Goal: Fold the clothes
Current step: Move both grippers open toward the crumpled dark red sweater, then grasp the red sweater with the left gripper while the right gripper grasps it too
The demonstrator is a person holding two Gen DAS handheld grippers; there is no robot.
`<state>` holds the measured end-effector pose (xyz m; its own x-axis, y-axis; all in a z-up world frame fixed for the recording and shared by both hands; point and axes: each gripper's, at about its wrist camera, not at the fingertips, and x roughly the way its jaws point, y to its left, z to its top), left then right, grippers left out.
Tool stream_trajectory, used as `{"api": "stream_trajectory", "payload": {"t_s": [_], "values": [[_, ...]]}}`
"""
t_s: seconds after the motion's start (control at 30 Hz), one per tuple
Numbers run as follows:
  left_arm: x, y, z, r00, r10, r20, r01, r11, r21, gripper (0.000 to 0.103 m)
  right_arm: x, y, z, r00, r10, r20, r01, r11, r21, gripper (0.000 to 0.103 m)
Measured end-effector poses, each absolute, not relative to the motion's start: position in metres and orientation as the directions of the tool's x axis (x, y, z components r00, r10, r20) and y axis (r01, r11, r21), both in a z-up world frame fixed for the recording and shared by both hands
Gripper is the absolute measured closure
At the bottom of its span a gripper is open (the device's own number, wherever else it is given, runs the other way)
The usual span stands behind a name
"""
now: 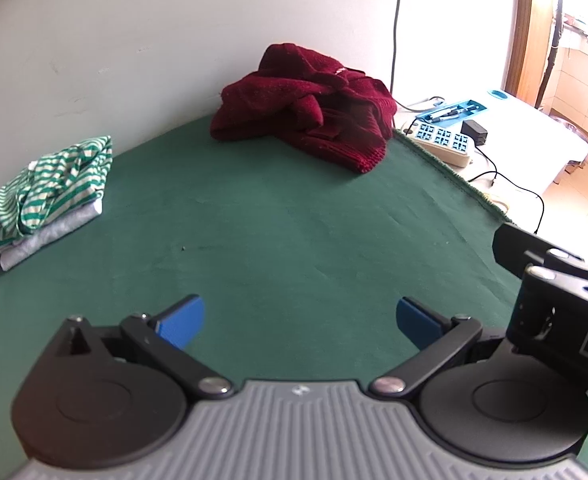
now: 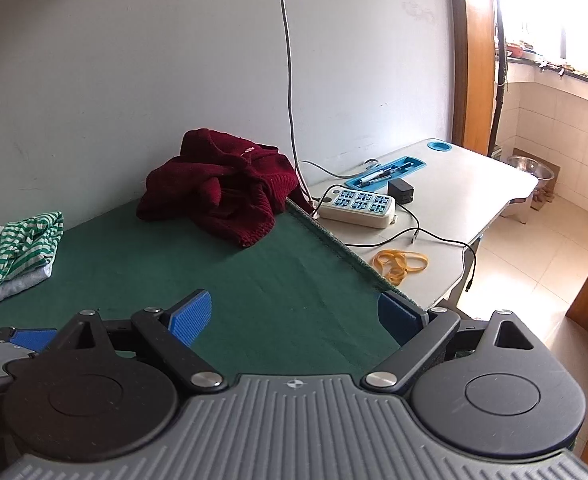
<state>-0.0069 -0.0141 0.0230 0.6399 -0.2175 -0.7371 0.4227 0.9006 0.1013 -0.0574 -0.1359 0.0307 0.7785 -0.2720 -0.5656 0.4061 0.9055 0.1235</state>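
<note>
A crumpled dark red knit sweater [image 1: 305, 108] lies at the far side of the green cloth [image 1: 278, 240], against the wall; it also shows in the right wrist view [image 2: 222, 188]. A folded green-and-white striped garment [image 1: 54, 184] sits on a folded grey one [image 1: 50, 236] at the far left, also seen in the right wrist view [image 2: 18, 248]. My left gripper [image 1: 299, 322] is open and empty, low over the near part of the cloth. My right gripper [image 2: 294, 316] is open and empty near the cloth's right edge, beside the left one.
To the right of the cloth the white desk [image 2: 473, 184] carries a power strip [image 2: 359, 206], a black adapter [image 2: 401, 191], a blue pen tray [image 2: 385, 172], cables and yellow rubber bands [image 2: 399, 264]. A cord [image 2: 288, 80] hangs down the wall.
</note>
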Motion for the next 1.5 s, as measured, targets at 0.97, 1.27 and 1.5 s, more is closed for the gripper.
{"api": "stream_trajectory", "payload": {"t_s": [0.97,1.27,1.5], "values": [[0.097,-0.003,0.007,0.623,-0.139,-0.770,0.364,0.922,0.128,0.001,0.051,-0.140,0.013,0.772,-0.116,-0.625,0.189,0.981,0.052,0.010],[0.202,-0.035,0.003,0.572,-0.173,-0.802,0.340,0.940,0.040,0.001,0.210,-0.162,-0.022,0.754,-0.123,-0.645,0.093,0.992,-0.081,0.011],[0.261,-0.058,0.007,0.563,-0.170,-0.809,0.309,0.951,0.015,0.001,0.264,-0.193,-0.059,0.690,-0.050,-0.722,0.076,0.997,0.003,0.090]]}}
